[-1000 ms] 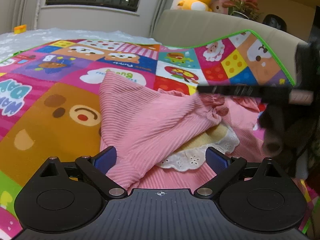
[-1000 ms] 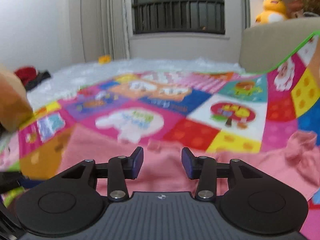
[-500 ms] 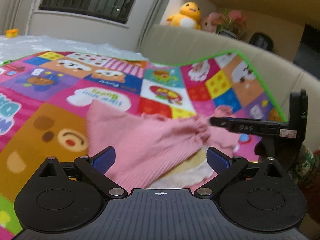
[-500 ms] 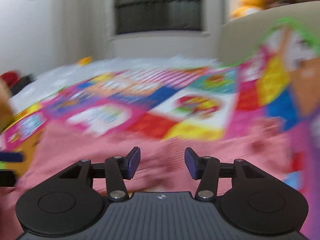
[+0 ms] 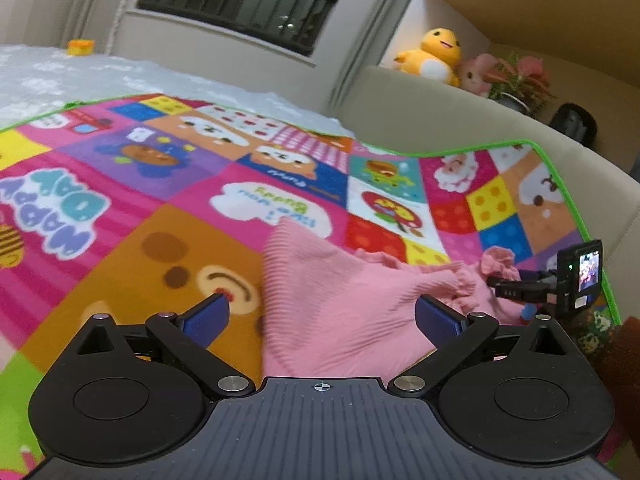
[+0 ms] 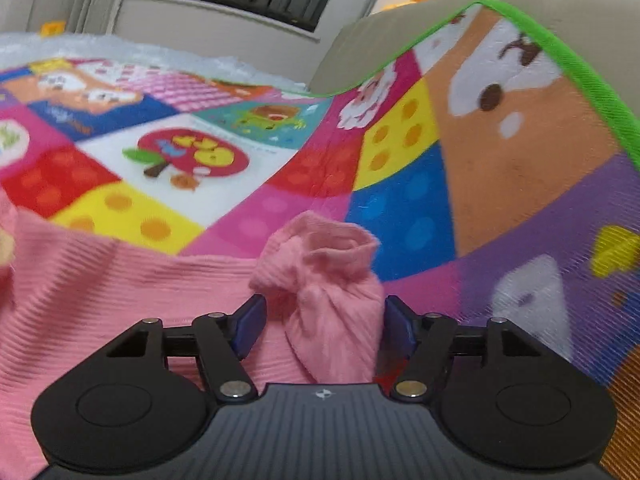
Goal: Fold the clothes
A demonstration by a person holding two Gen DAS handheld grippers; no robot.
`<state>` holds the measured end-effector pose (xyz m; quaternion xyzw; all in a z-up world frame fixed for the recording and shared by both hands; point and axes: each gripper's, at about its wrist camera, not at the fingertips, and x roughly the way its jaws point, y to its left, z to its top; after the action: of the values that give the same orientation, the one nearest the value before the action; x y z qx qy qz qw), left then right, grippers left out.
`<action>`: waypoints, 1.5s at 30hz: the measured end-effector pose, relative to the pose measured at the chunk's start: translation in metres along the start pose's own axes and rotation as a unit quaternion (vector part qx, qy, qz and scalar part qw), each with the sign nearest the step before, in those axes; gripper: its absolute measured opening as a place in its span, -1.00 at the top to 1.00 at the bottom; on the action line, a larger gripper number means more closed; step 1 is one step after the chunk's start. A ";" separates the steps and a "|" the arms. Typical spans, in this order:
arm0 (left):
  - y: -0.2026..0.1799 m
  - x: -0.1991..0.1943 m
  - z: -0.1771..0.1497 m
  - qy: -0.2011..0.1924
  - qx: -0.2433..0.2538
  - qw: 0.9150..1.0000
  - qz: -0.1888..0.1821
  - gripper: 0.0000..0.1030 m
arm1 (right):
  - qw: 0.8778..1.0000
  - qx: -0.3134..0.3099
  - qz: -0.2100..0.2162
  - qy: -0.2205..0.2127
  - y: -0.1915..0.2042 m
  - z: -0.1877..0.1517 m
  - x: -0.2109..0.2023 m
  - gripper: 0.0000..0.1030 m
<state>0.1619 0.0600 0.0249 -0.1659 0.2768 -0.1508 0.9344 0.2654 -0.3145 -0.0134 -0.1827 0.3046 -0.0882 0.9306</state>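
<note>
Bright patchwork play mat (image 5: 168, 216) covers the surface and climbs a beige sofa back (image 5: 460, 120) at the far right. On it we see a pink ribbed garment (image 5: 340, 296), its long axis running left to right. Our left gripper (image 5: 322, 316) gapes wide over its left part; our right gripper (image 6: 322, 326) sits open around the bunched sleeve cuff (image 6: 328, 264) pointing far

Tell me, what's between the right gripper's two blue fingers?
A bunched-up cuff of the pink ribbed garment sits between the right gripper's open fingers. The right wrist view shows it.
</note>
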 end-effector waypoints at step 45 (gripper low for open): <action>-0.014 0.031 0.009 0.043 -0.057 0.996 -0.044 -0.95 | 0.976 0.068 0.204 -0.039 0.073 -0.006 -0.091 -0.60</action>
<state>0.1896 0.0382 0.0229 -0.2243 0.3176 -0.1830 0.9029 0.1933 -0.2240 0.0023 -0.0565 0.2917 0.0899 0.9506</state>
